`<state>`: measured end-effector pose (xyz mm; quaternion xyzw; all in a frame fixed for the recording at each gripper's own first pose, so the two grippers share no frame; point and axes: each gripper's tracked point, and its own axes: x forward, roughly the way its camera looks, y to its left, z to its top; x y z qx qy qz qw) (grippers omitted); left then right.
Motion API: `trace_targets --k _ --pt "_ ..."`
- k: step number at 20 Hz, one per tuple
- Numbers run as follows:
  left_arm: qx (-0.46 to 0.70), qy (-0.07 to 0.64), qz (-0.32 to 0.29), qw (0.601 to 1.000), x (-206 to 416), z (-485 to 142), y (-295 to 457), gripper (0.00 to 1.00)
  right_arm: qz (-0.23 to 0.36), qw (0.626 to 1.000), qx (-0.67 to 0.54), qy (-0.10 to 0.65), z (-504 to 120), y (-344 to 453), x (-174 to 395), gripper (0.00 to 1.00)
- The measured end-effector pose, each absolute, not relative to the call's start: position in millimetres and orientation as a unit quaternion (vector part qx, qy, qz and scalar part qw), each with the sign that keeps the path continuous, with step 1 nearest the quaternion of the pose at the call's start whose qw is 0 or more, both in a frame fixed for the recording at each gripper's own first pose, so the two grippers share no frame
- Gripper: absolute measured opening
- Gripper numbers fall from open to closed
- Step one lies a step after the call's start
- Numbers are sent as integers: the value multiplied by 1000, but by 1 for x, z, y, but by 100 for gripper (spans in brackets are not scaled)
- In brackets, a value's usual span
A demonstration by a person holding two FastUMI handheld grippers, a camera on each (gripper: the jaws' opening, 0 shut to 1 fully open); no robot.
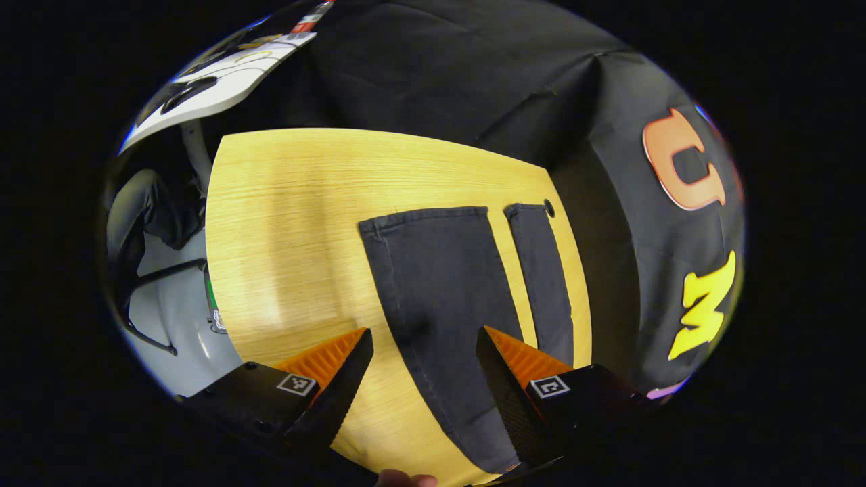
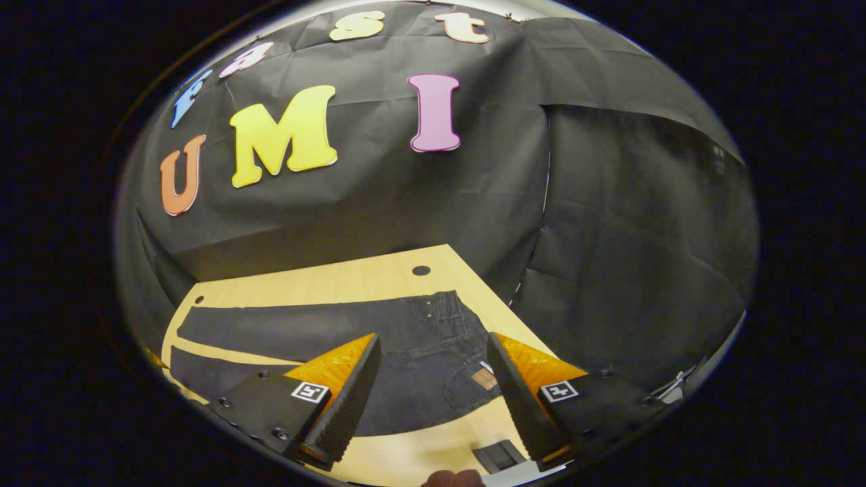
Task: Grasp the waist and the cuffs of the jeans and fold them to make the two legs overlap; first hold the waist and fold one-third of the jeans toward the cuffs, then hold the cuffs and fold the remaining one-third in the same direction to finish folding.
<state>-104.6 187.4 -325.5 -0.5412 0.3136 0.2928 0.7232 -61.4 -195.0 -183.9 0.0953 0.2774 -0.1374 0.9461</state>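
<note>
A pale wooden tabletop (image 1: pixel 298 223) is set in a booth walled with black cloth (image 1: pixel 473 81). Dark jeans (image 1: pixel 440 284) are spread flat on it, unfolded, with the two legs lying side by side and a strip of bare wood showing between them.

In the left gripper view, the leg ends are seen. The wider leg runs from the 6 o'clock edge up toward the centre, where its cuff (image 1: pixel 426 216) ends. The narrower-looking leg lies just beside it toward 3 o'clock, and its cuff (image 1: pixel 528 210) stops near a small round hole (image 1: pixel 549 207) in the tabletop. The left tool (image 1: pixel 423 365) is held released above the wider leg, its jaws spread apart with cloth and wood visible between them; nothing is gripped. Beyond the tabletop's edge, at 9 o'clock, a grey floor (image 1: pixel 169 318) is seen.

In the right gripper view, the waist (image 2: pixel 467 325) of the jeans is seen near the centre, toward the tabletop's corner, with the legs stretching away toward 9 o'clock. A brown patch (image 2: pixel 484 379) is visible at the waistband. The right tool (image 2: pixel 433 379) is held released above the seat area, its jaws wide apart and clenched on nothing. A fingertip (image 2: pixel 453 479) is glimpsed at 6 o'clock.
</note>
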Motion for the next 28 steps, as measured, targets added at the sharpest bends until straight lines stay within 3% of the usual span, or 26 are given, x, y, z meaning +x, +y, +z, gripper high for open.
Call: trace_targets --k 6,7,10,12,13,16,17,18,22,23,24,25,26,28 --pt "-570 311 302 698 -85 -343 205 98 -171 908 192 331 -225 -213 -83 96" --pt "-570 310 300 699 -80 -343 208 96 -171 900 213 340 -234 -213 -88 100" --pt "-578 307 289 698 -68 -342 209 96 -173 860 302 372 -267 -207 -96 96" --pt "-588 300 284 695 -62 -341 210 97 -185 811 390 394 -292 -202 -99 98" --pt "-593 298 285 692 -60 -340 210 96 -196 781 441 397 -307 -201 -100 94" --pt "-598 298 283 688 -57 -341 211 96 -255 679 561 399 -342 -210 -100 94" --pt "-598 300 282 688 -58 -341 210 100 -269 660 580 395 -356 -214 -97 93" --pt "-597 303 281 687 -57 -342 210 95 -279 647 590 393 -362 -219 -96 93" --pt "-599 310 285 681 -53 -341 211 95 -286 655 580 390 -372 -227 -71 96" --pt "-598 312 285 681 -51 -341 210 95 -285 660 575 391 -374 -226 -60 92" --pt "-596 314 284 682 -48 -341 210 95 -284 663 572 391 -375 -228 -54 97" --pt "-593 318 283 684 -47 -341 209 95 -284 665 569 393 -376 -229 -46 92" --pt "-589 322 282 686 -46 -341 209 95 -288 665 566 394 -375 -230 -44 97" --pt "-585 325 281 688 -41 -342 207 94 -292 668 555 401 -378 -230 -46 96"
